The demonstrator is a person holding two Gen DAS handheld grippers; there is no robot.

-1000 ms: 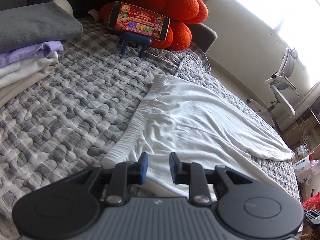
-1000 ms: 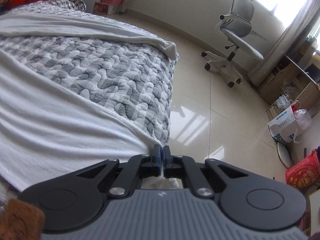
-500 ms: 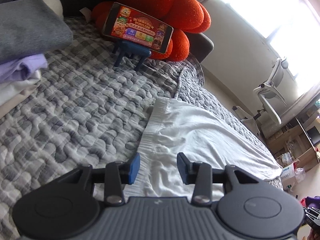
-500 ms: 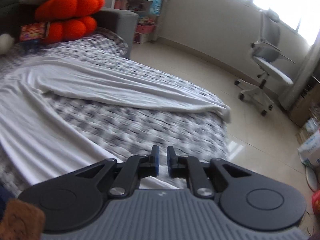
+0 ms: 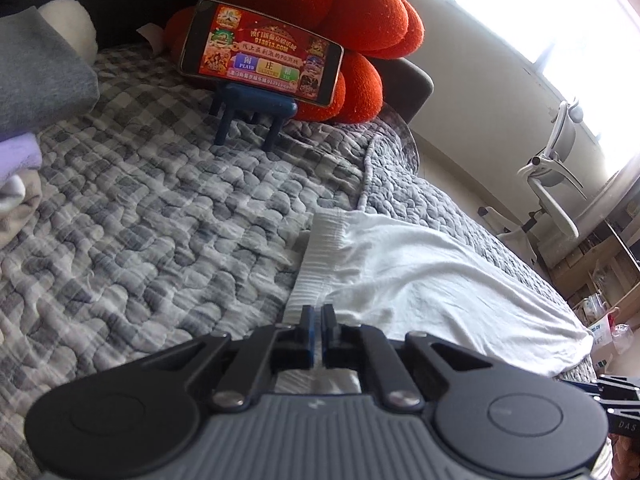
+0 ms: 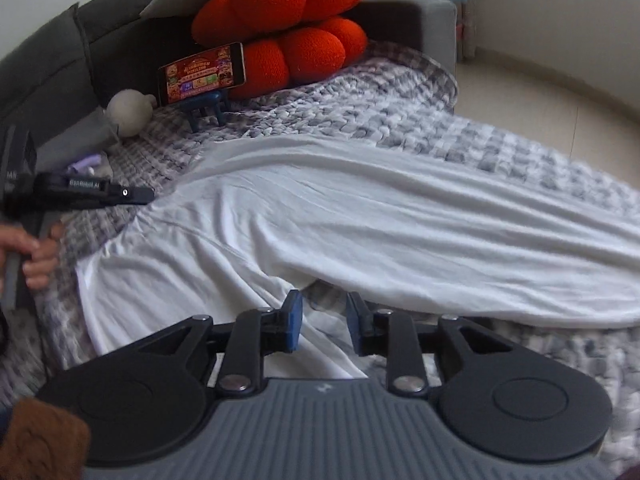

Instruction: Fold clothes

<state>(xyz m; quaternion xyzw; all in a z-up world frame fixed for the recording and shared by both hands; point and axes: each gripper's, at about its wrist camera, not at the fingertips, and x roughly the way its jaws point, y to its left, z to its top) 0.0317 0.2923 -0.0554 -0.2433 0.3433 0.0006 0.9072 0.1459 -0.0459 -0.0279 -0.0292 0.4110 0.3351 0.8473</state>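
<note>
A white garment (image 5: 420, 280) lies spread on the grey checked quilt (image 5: 140, 220), its ribbed waistband toward the pillows. My left gripper (image 5: 317, 316) is down at that waistband, its blue pads closed together with a strip of white cloth between them. In the right wrist view the same left gripper (image 6: 148, 196), held by a hand (image 6: 36, 256), reaches the garment's (image 6: 360, 208) left edge. My right gripper (image 6: 322, 312) hovers over the garment's near side; its jaws are opening and nothing is between them.
A phone on a blue stand (image 5: 260, 52) leans against an orange plush cushion (image 5: 340, 12) at the head of the bed. Folded clothes (image 5: 32, 80) are stacked at the left. An office chair (image 5: 556, 184) stands on the floor beyond the bed's right edge.
My left gripper moved forward to the waistband, opened wider, then shut there. My right gripper let go of the garment's corner, swung left across the bed and opened.
</note>
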